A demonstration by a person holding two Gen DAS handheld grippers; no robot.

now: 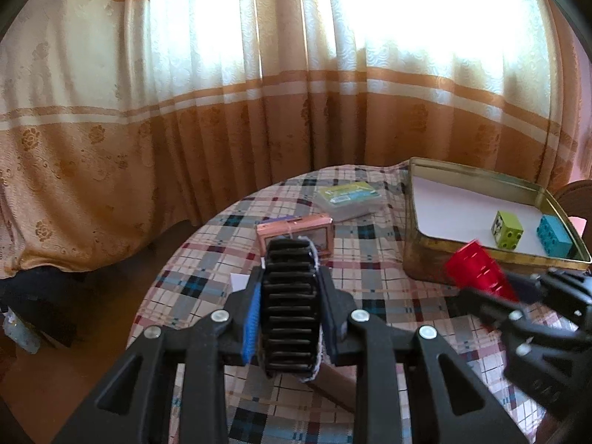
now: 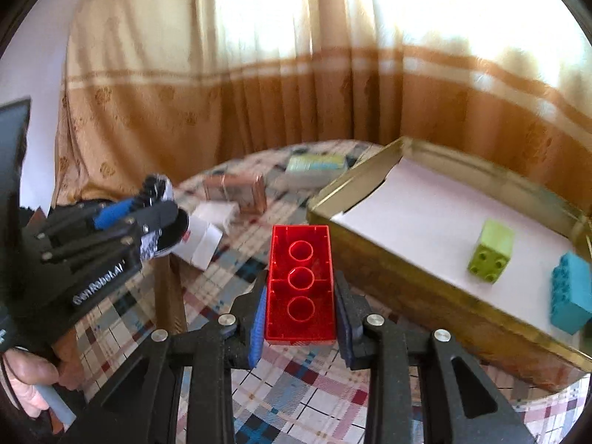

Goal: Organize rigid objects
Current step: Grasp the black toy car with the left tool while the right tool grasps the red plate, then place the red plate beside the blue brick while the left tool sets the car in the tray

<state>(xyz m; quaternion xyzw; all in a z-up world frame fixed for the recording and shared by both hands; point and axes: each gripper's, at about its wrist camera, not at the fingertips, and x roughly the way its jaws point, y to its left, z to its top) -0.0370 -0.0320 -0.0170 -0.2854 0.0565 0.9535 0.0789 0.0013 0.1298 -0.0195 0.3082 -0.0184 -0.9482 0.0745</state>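
My left gripper (image 1: 290, 307) is shut on a black ribbed wheel-like object (image 1: 290, 296) held above the checked table. In the right wrist view my right gripper (image 2: 300, 296) is shut on a red building brick (image 2: 300, 277), its hollow underside facing the camera, lifted just left of the gold tin (image 2: 370, 255). The same red brick (image 1: 477, 270) shows at the tin's near wall (image 1: 425, 259) in the left wrist view. Inside the tin lie a lime-green brick (image 2: 492, 255) and a teal brick (image 2: 571, 296) on white paper. The left gripper (image 2: 155, 203) appears at the left.
On the table lie a copper-coloured box (image 1: 296, 231), a clear plastic box with a green label (image 1: 349, 199) and a white carton (image 2: 203, 240). A brown strip (image 1: 333, 384) lies under my left gripper. Curtains hang behind the round table. A hand (image 2: 29, 384) grips the left handle.
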